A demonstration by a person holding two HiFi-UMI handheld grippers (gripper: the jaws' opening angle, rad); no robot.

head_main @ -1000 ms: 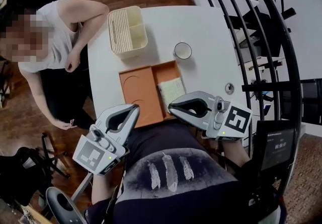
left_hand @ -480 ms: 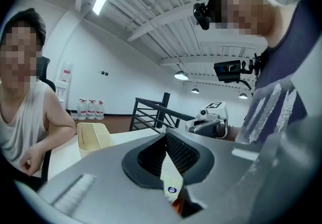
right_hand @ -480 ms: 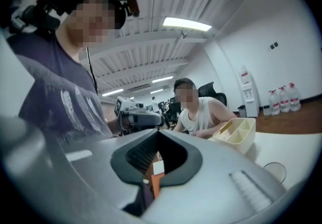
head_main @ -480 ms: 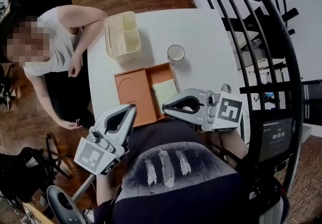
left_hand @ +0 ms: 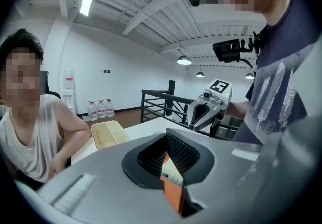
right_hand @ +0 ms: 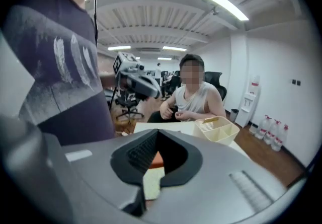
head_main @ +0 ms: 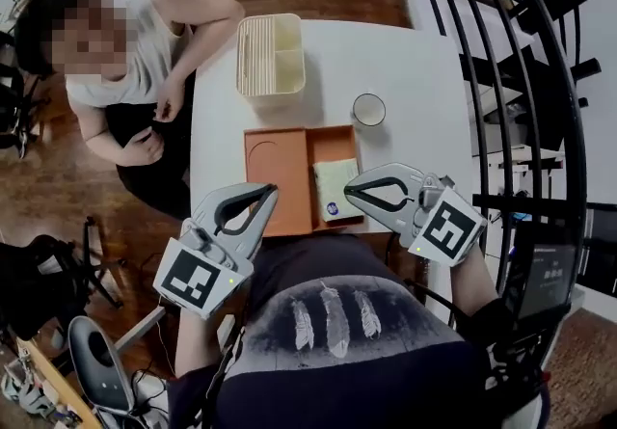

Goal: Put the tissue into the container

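A pale green tissue pack (head_main: 336,188) lies in the right compartment of an orange tray (head_main: 280,172) on the white table (head_main: 405,70). The cream ribbed container (head_main: 271,56) stands at the table's far side, beyond the tray. My left gripper (head_main: 267,192) hovers shut and empty over the tray's near left corner. My right gripper (head_main: 351,192) is shut and empty just right of the tissue pack's near end. Through the loop of the right gripper (right_hand: 156,132) I see the tissue pack (right_hand: 151,183) below. The left gripper (left_hand: 167,135) also looks down on the tray (left_hand: 174,197).
A round cup (head_main: 368,110) stands on the table right of the tray. A person (head_main: 135,41) sits at the table's left side, an arm near the container. A black metal railing (head_main: 511,80) runs along the right. An office chair base (head_main: 96,369) is at bottom left.
The head view has swung, so the table sits further right in it. Both grippers stay shut near the tray's near edge; the right one now points at the tissue pack's near end.
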